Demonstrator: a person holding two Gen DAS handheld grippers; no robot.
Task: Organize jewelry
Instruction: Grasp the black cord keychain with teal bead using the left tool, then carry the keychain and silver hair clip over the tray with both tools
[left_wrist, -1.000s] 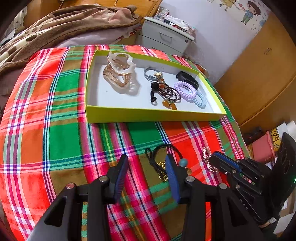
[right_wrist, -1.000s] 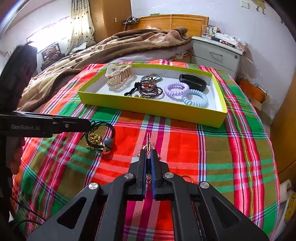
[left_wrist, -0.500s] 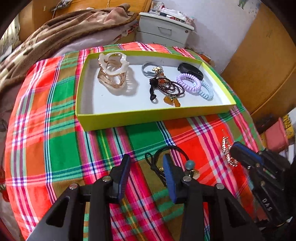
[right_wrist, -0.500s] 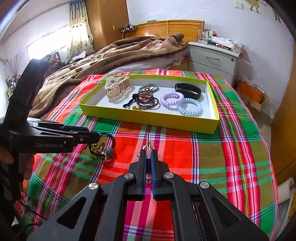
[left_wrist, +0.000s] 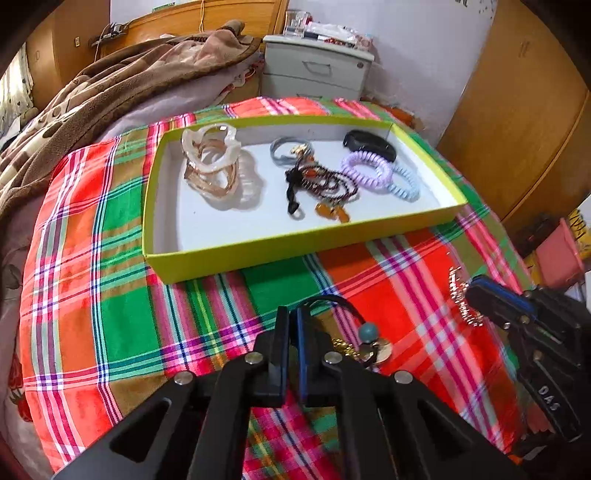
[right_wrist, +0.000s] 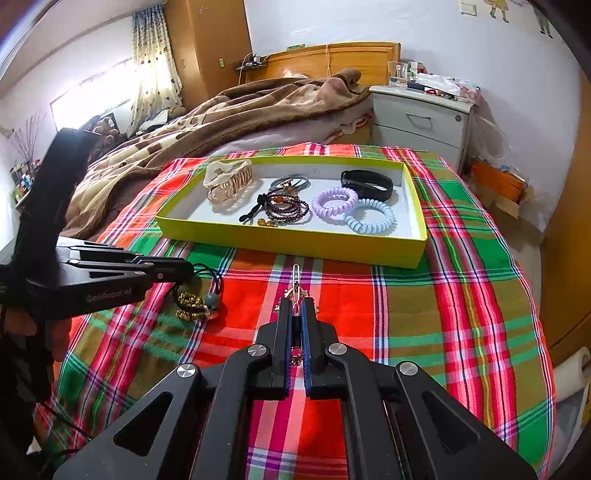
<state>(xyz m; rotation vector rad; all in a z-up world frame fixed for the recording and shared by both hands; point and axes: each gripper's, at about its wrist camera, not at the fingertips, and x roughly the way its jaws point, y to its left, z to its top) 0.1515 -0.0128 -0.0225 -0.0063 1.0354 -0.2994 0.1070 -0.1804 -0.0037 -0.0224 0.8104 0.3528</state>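
Both grippers sit over the near half of the plaid cloth (right_wrist: 424, 295), short of the yellow tray (right_wrist: 295, 243), likely staged so each piece can go straight forward over the tray's near wall; left gripper (left_wrist: 291, 321) has jaws nearly together with a thin gap, pinched on the black cord bracelet (left_wrist: 332, 301); the grip point is hidden behind the fingers in the left wrist view, but the right wrist view shows the cord looping off the tip, so a hold looks likely; bracelet's teal bead (left_wrist: 367, 328) and gold beads (right_wrist: 188, 301) hang low, at or close to the cloth near its near-left part; right gripper (right_wrist: 295, 310) is clamped tight on a thin gold chain piece (right_wrist: 295, 284), a clasp-like loop poking out ahead of the tips toward the tray's near edge; same piece shows as a glittery strand (left_wrist: 461, 299) at the gripper tip in the left wrist view.

Tray lies across the far half of the cloth; already inside it: clear hair claws (right_wrist: 227, 179) at the far-left corner, grey ring (right_wrist: 290, 181) and dark bead bracelet (right_wrist: 286, 208) mid, purple coil tie (right_wrist: 334, 203) and blue coil tie (right_wrist: 369, 220) touching toward the right, black band (right_wrist: 365, 182) at the far-right corner; bare floor at the near-left is the obvious drop spot, my guess.

Cord bracelet: thin black loop, knotted, limp; will dangle and swing.
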